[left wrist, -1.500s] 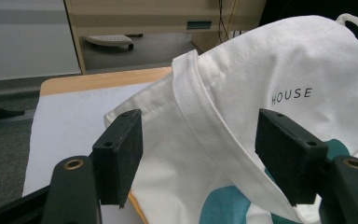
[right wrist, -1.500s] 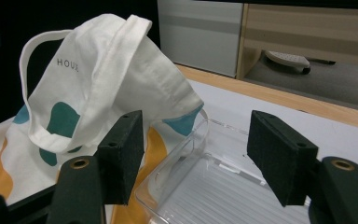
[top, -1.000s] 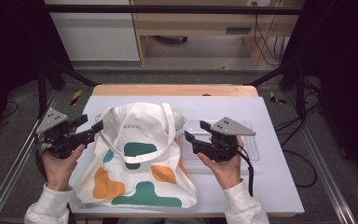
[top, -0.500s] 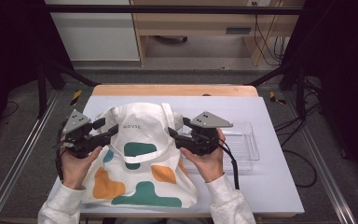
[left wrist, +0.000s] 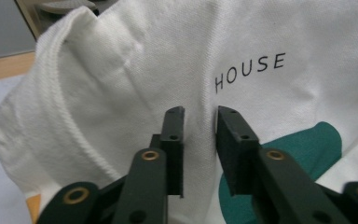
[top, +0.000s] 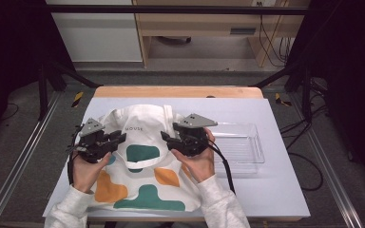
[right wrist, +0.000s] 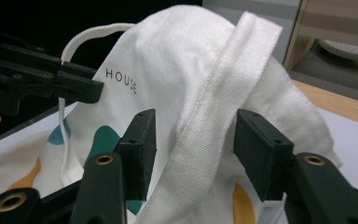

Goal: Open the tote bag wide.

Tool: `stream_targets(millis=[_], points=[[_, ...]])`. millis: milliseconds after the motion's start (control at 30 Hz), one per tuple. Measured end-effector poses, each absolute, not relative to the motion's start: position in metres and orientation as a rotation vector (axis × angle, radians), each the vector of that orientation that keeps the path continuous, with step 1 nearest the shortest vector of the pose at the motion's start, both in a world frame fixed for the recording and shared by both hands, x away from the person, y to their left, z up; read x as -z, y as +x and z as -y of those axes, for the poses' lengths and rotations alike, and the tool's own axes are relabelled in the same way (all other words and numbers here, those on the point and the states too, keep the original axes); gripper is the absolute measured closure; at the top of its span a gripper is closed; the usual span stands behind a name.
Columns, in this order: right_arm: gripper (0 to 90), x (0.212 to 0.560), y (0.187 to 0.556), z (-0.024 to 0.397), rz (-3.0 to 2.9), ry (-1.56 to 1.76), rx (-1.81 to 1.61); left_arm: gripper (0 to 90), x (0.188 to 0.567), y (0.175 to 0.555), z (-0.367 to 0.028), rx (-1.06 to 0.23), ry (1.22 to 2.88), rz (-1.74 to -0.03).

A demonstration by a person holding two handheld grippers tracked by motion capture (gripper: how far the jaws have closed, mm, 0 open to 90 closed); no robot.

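High view: white tote bag point(top: 142, 161) with green, orange blotches.

the work surface is a pale grey table top point(top: 275, 190) with a strip of light wood point(top: 176, 91) along its far edge. metal rails point(top: 14, 171) run down the floor on both sides of it, and black frame struts point(top: 52, 71) slant up at the left and right. the floor point(top: 195, 76) beyond is grey, with black cables point(top: 309, 166) trailing over it at the right and more hanging near the back. against the far wall stand a white cabinet point(top: 95, 33) and a light wooden desk point(top: 204, 23). yellow-and-black tape marks point(top: 77, 99) lie on the floor near the table's far corners. the outer edges are dark; light falls evenly on the table.
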State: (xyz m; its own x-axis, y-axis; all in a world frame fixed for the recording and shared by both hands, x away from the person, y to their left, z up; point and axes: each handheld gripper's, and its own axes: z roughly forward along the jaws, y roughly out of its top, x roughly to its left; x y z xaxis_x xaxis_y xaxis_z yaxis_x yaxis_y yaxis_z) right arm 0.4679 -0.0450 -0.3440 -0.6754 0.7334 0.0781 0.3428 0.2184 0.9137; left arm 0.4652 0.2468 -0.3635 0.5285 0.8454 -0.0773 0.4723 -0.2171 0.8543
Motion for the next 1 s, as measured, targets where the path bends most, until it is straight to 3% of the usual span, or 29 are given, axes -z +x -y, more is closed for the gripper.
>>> stream_targets(millis=[133, 267, 367, 500, 600, 667, 800, 867, 933, 1000], points=[[54.4, 0.347, 0.47, 0.041, -2.133, 1.002, -1.433, 84.2, 0.365, 0.464, -0.246, -0.525, 1.874, -1.089], [66.2, 0.349, 0.472, 0.037, -2.164, 1.026, -1.406, 84.4, 0.366, 0.463, -0.245, -0.533, 1.88, -1.092], [78.4, 0.349, 0.47, 0.037, -2.181, 1.012, -1.421, 74.9, 0.365, 0.463, -0.243, -0.538, 1.862, -1.096], [80.6, 0.349, 0.47, 0.036, -2.206, 1.003, -1.426, 59.1, 0.363, 0.464, -0.242, -0.537, 1.84, -1.093], [81.5, 0.348, 0.467, 0.037, -2.222, 0.993, -1.426, 57.1, 0.363, 0.465, -0.242, -0.554, 1.824, -1.102], [81.6, 0.348, 0.465, 0.037, -2.227, 0.986, -1.43, 59.3, 0.364, 0.467, -0.242, -0.546, 1.823, -1.114], [82.0, 0.349, 0.457, 0.036, -2.238, 0.954, -1.469, 75.9, 0.369, 0.467, -0.242, -0.528, 1.832, -1.102], [82.0, 0.349, 0.455, 0.036, -2.241, 0.95, -1.476, 78.4, 0.37, 0.466, -0.241, -0.536, 1.836, -1.102], [82.0, 0.353, 0.45, 0.037, -2.247, 0.942, -1.483, 86.4, 0.37, 0.464, -0.242, -0.529, 1.84, -1.088], [81.9, 0.355, 0.448, 0.037, -2.248, 0.941, -1.485, 87.8, 0.37, 0.46, -0.243, -0.517, 1.843, -1.08]])
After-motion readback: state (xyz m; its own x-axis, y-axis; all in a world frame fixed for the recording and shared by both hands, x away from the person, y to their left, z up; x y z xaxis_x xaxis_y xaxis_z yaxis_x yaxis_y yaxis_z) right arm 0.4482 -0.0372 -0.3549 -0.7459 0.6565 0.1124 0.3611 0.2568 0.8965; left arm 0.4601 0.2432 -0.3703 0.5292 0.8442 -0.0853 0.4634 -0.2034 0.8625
